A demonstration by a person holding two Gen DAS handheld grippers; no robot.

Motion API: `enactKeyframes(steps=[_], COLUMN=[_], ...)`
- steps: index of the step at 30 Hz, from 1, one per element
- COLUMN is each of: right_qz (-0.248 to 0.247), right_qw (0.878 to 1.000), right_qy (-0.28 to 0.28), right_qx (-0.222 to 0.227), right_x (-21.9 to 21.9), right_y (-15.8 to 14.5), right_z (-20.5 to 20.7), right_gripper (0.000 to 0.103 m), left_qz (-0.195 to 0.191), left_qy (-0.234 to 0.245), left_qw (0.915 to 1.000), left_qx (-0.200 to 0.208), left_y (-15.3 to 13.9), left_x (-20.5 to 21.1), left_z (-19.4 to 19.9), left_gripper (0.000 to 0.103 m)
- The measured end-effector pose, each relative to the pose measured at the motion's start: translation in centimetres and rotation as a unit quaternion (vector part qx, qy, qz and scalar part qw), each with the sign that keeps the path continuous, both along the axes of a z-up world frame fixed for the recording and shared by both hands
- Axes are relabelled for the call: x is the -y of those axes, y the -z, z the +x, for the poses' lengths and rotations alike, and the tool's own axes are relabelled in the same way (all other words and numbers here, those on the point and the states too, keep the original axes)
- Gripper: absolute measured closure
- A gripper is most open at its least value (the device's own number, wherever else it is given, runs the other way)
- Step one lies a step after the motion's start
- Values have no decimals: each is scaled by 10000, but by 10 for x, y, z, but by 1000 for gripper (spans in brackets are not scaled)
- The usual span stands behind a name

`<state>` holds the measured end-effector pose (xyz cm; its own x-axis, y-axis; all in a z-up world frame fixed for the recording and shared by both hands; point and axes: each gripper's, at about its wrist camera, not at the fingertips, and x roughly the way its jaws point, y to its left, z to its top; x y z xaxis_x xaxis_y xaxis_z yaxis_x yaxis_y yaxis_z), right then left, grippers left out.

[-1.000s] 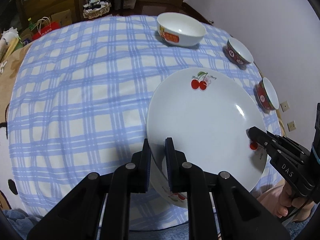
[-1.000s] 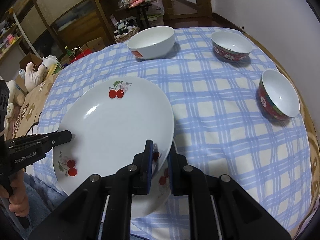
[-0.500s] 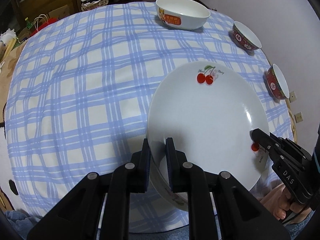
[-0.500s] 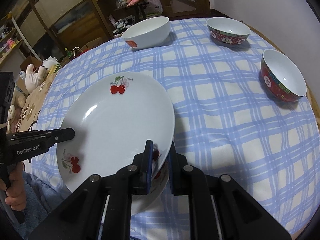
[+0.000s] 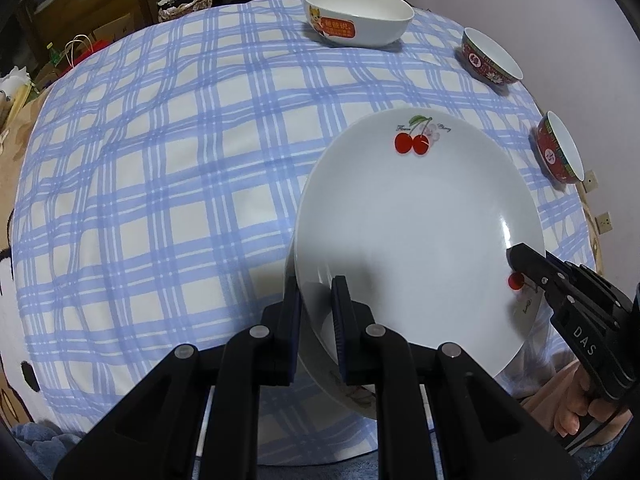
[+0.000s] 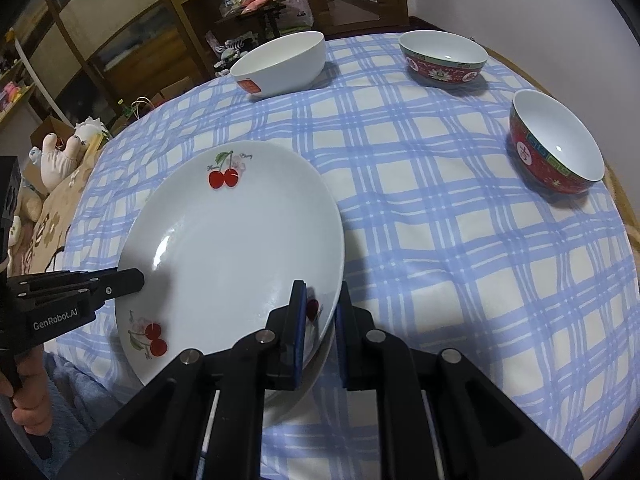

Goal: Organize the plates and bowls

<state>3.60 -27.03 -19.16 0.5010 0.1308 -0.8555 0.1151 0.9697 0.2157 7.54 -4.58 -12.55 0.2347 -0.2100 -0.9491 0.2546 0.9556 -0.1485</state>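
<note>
A white plate with cherry prints (image 5: pixel 416 224) (image 6: pixel 236 240) is held level over the near edge of the table. My left gripper (image 5: pixel 318 300) is shut on its left rim. My right gripper (image 6: pixel 320 304) is shut on the opposite rim. Each gripper shows in the other's view: the right one (image 5: pixel 520 258) and the left one (image 6: pixel 124 280). A second white plate (image 5: pixel 352 394) (image 6: pixel 318 364) lies just beneath, mostly hidden; I cannot tell whether the two touch. A large white bowl (image 5: pixel 358 20) (image 6: pixel 280 64) and two red bowls (image 6: pixel 444 60) (image 6: pixel 556 144) stand farther back.
A blue checked cloth (image 5: pixel 160 184) covers the round table. A person's hands (image 5: pixel 576 408) (image 6: pixel 28 396) hold the gripper handles at the near edge. A wall runs along the right side (image 5: pixel 540 8). Wooden shelves (image 6: pixel 120 40) and a soft toy (image 6: pixel 60 156) lie beyond the far-left edge.
Both grippers have sunk a little with the cherry plate, closer to the table and the plate beneath. Their grip is unchanged.
</note>
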Motion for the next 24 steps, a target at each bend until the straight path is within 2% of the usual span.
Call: enactKeyframes(steps=[4, 14, 19, 24], right_qz=[94, 95, 380, 387], right_qw=[9998, 9998, 9989, 9988], right_qy=[97, 149, 260, 305], right_qx=[-150, -117, -108, -81], right_x=[4, 2, 10, 10], right_y=[6, 5, 10, 10], right_z=[1, -1, 1, 2], right_gripper=[89, 90, 90, 90], left_qz=[109, 185, 195, 255], left_qy=[46, 97, 110, 160], left_qw=[9999, 9998, 9997, 9995], left_qx=[57, 61, 65, 86], left_y=[1, 2, 3, 3], left_x=[3, 4, 6, 7], left_z=[-2, -2, -1, 0], left_gripper=[89, 89, 89, 89])
